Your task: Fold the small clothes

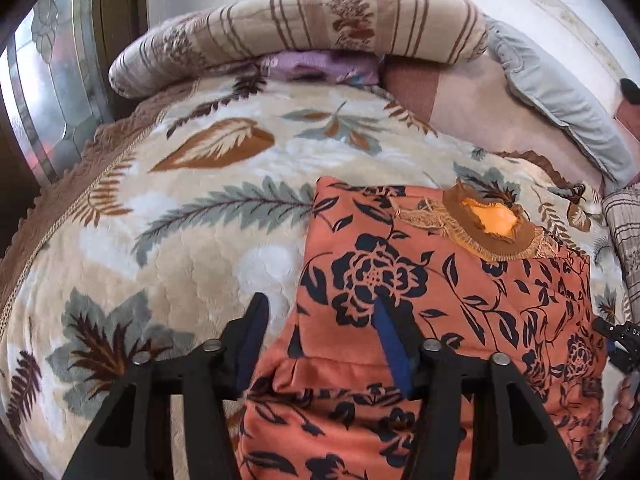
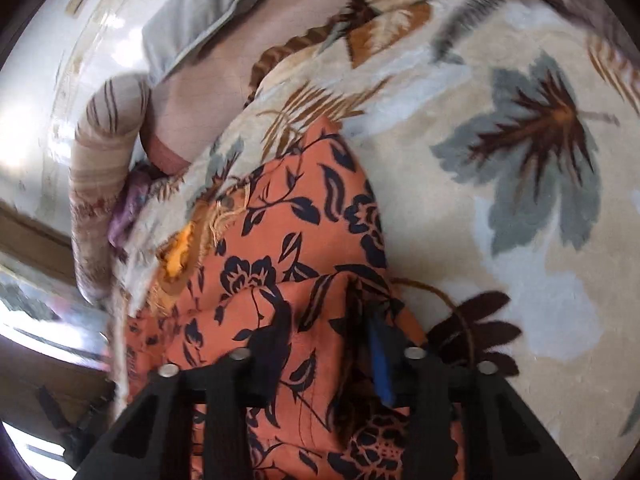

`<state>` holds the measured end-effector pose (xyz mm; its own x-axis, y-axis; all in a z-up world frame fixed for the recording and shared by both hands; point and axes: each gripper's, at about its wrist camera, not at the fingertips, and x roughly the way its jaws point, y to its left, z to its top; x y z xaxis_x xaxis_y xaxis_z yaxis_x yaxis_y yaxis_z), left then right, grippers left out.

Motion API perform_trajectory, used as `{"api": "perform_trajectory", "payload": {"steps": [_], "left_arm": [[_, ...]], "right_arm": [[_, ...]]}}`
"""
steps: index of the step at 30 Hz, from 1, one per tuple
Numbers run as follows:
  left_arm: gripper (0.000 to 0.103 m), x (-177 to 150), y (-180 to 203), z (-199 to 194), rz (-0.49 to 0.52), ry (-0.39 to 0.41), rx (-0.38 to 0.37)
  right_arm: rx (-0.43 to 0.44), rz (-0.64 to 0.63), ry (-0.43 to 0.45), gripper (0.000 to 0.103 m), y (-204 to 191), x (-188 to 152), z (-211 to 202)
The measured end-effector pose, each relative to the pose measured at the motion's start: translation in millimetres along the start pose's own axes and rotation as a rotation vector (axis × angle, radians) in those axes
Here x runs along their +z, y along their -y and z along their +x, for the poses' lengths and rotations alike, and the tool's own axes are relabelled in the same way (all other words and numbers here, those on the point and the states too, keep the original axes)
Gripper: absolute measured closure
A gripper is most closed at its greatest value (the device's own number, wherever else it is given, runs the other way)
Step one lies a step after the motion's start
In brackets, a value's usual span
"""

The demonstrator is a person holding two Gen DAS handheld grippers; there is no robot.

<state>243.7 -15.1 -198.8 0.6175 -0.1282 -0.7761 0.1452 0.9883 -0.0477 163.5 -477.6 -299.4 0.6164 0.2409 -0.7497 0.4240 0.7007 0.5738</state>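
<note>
An orange garment with dark navy flowers [image 1: 440, 288] lies folded on the leaf-patterned blanket, its brown fringed collar [image 1: 492, 224] at the far end. My left gripper [image 1: 320, 312] is open, its fingers straddling the garment's left edge near a fold. In the right wrist view the same garment [image 2: 288, 248] lies under my right gripper [image 2: 328, 320], whose jaws stand apart with a raised fold of the cloth between them. The right gripper also shows at the right edge of the left wrist view [image 1: 620, 344].
The cream blanket with grey and brown leaves [image 1: 192, 216] covers the bed. A striped rolled quilt [image 1: 304, 28] and a grey pillow [image 1: 560, 96] lie at the far end. A metal-framed door [image 1: 48, 92] stands at the left.
</note>
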Motion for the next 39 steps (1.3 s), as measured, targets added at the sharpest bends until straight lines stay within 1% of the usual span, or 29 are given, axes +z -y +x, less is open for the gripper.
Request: {"api": "perform_trajectory", "payload": {"steps": [1, 2, 3, 4, 5, 7, 9, 11, 13, 14, 15, 16, 17, 18, 19, 20, 21, 22, 23, 25, 26, 28, 29, 30, 32, 36, 37, 38, 39], "left_arm": [[0.057, -2, 1, 0, 0.008, 0.021, -0.001], [0.059, -4, 3, 0, 0.022, 0.042, 0.001], [0.065, -7, 6, 4, 0.044, 0.049, 0.013], [0.070, -8, 8, 11, 0.064, 0.033, 0.023], [0.072, -7, 11, 17, 0.085, 0.002, 0.028], [0.074, -8, 15, 24, 0.102, -0.027, 0.005], [0.074, -12, 20, 28, 0.135, -0.025, 0.034], [0.074, -16, 28, 33, 0.202, -0.025, 0.083], [0.073, -20, 33, 38, 0.248, -0.034, 0.116], [0.073, -19, 32, 36, 0.237, -0.033, 0.109], [0.073, -16, 29, 32, 0.210, -0.026, 0.088], [0.073, -13, 26, 25, 0.182, -0.002, 0.057], [0.073, -12, 24, 20, 0.168, 0.022, 0.040], [0.073, -10, 24, 12, 0.155, 0.063, 0.021], [0.068, -9, 24, 8, 0.153, 0.084, 0.008], [0.064, -8, 26, 4, 0.150, 0.102, -0.014], [0.050, -8, 27, 1, 0.143, 0.109, -0.051], [0.035, -9, 30, 0, 0.138, 0.102, -0.086], [0.031, -10, 33, 2, 0.136, 0.086, -0.116], [0.030, -13, 39, 9, 0.150, 0.045, -0.122], [0.030, -15, 43, 16, 0.171, 0.002, -0.106], [0.030, -22, 47, 34, 0.205, -0.108, -0.060], [0.030, -25, 48, 37, 0.217, -0.116, -0.055], [0.030, -25, 50, 33, 0.234, -0.096, -0.052], [0.030, -22, 53, 27, 0.248, -0.095, -0.044], [0.030, -11, 56, 9, 0.234, 0.003, -0.099], [0.030, -9, 59, 8, 0.244, 0.021, -0.098], [0.029, -7, 61, 10, 0.255, 0.029, -0.081], [0.028, -6, 63, 17, 0.261, 0.019, -0.052]], "right_arm": [[-0.043, -0.048, 0.025, 0.087, -8, 0, -2], [-0.067, -0.088, 0.062, 0.094, -16, 0, -6], [-0.068, -0.114, 0.114, 0.095, -22, 0, -14], [-0.064, -0.129, 0.162, 0.095, -26, 2, -22], [-0.062, -0.142, 0.206, 0.095, -29, 4, -30], [-0.071, -0.157, 0.267, 0.096, -31, 10, -36], [-0.124, -0.152, 0.298, 0.096, -28, 19, -32], [-0.170, -0.108, 0.267, 0.096, -15, 30, -18], [-0.227, -0.045, 0.165, 0.096, 8, 37, 3], [-0.210, 0.000, 0.156, 0.096, 17, 37, 3], [-0.176, 0.025, 0.166, 0.093, 20, 36, -3], [-0.124, 0.040, 0.179, 0.092, 18, 36, -12], [-0.071, 0.037, 0.186, 0.092, 13, 35, -21], [-0.020, 0.011, 0.181, 0.088, 3, 32, -28], [0.013, -0.026, 0.174, 0.078, -6, 29, -33], [0.034, -0.065, 0.173, 0.072, -15, 23, -37], [0.058, -0.095, 0.177, 0.064, -22, 16, -41], [0.082, -0.105, 0.167, 0.048, -25, 10, -41], [0.111, -0.101, 0.129, 0.044, -28, 3, -36], [0.131, -0.115, 0.058, 0.044, -37, -10, -23], [0.108, -0.134, 0.025, 0.044, -41, -15, -16], [0.019, -0.180, -0.056, 0.046, -46, -25, 4], [-0.022, -0.200, -0.100, 0.047, -47, -29, 13], [-0.050, -0.230, -0.117, 0.048, -50, -31, 18], [-0.075, -0.264, -0.103, 0.048, -60, -33, 14], [0.017, -0.287, -0.017, 0.048, -80, -23, 0], [0.021, -0.310, 0.000, 0.048, -87, -21, 2], [0.027, -0.330, 0.003, 0.048, -92, -19, 7], [0.037, -0.338, -0.002, 0.048, -96, -19, 14]]}}
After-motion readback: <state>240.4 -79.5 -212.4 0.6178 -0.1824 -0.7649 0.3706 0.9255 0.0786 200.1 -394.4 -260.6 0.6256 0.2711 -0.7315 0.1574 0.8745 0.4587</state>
